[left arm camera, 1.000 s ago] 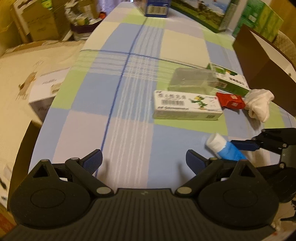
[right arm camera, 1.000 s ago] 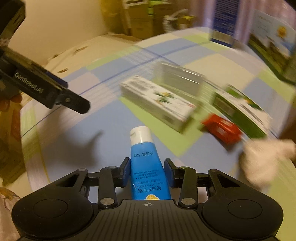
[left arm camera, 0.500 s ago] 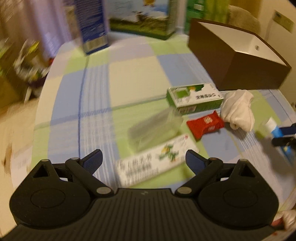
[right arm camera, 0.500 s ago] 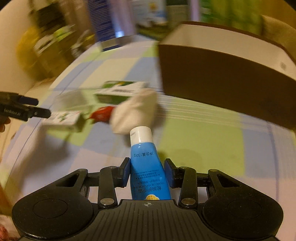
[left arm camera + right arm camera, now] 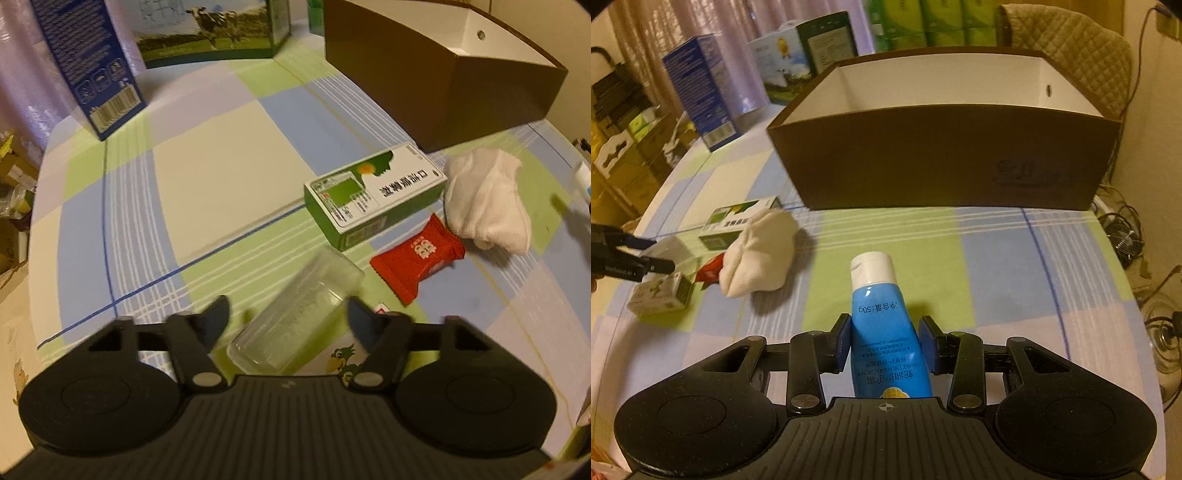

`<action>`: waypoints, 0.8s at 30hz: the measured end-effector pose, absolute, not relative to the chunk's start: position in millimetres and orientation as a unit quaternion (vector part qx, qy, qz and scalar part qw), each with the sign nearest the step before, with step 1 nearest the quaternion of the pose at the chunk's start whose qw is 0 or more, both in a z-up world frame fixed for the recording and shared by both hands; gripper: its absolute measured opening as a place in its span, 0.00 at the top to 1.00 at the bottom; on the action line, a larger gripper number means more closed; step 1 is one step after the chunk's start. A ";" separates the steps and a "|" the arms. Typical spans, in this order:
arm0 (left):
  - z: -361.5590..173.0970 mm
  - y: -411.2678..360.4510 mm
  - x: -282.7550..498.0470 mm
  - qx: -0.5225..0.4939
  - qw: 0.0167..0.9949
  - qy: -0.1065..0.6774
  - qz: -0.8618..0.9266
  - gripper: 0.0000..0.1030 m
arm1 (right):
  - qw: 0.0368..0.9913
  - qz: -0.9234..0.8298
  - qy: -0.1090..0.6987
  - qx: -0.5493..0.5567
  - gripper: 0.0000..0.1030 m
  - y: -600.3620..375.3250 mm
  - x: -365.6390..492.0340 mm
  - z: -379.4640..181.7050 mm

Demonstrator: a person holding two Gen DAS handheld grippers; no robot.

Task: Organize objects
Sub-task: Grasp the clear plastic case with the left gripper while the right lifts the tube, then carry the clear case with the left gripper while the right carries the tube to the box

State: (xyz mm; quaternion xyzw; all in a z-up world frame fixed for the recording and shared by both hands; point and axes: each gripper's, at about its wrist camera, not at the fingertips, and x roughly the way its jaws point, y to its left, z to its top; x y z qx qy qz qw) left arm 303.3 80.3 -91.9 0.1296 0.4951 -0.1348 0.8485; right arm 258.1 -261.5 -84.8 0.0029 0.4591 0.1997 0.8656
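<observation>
1 blue tube (image 5: 882, 325) pinched by R gripper (image 5: 884, 341); L gripper (image 5: 288, 317) spread over 1 clear container (image 5: 295, 317).

This looks like a room in a home. A table (image 5: 997, 258) wears a checked cloth of blue, green and cream. Pale curtains (image 5: 639, 40) hang behind it. A quilted chair (image 5: 1082, 40) stands at the far side. Cardboard boxes (image 5: 624, 166) are stacked by the wall, and cords (image 5: 1123, 236) lie on the floor.
</observation>
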 end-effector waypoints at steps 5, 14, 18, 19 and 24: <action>-92.3 82.8 304.5 0.127 0.853 0.491 -0.126 0.73 | 0.870 0.189 0.456 0.006 0.65 -265.6 264.1 -83.6; -76.5 93.5 306.5 0.090 0.869 0.479 -0.079 0.74 | 0.876 0.192 0.442 0.010 0.65 -267.1 273.7 -75.6; -58.4 90.2 301.6 0.069 0.879 0.466 -0.071 0.74 | 0.878 0.199 0.435 0.013 0.65 -268.1 277.6 -68.4; -52.3 87.1 300.2 0.067 0.882 0.462 -0.069 0.74 | 0.879 0.200 0.433 0.014 0.65 -269.0 278.5 -66.1; -23.2 67.9 295.0 0.051 0.894 0.439 -0.072 0.74 | 0.882 0.212 0.420 0.018 0.65 -273.0 282.8 -51.8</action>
